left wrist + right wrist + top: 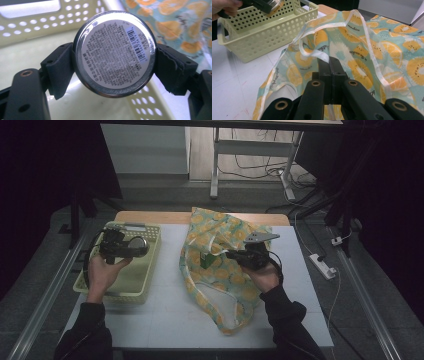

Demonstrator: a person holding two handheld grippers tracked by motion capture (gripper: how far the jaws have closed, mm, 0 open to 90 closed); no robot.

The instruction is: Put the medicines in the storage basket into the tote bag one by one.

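White tabletop (165, 310). Left gripper (113, 62) clamps round tin (113, 53) above yellow basket (145, 280); barcode label, print unreadable. Right gripper (329, 62) pinches orange-print bag (367, 50) rim.

One basket (145, 285), one round tin (113, 53), one fruit-print bag (220, 285) (perhaps holding one green item (206, 261)).

A round silver metal tin (114, 53) carries a white label printed with fine black text and a barcode, held between black jaws. At the upper left of the high view sits a pale yellow perforated plastic basket (142, 282). At centre lies a mint-green fabric bag (220, 270) patterned with orange slices, trimmed in white. The tabletop (170, 315) is white.
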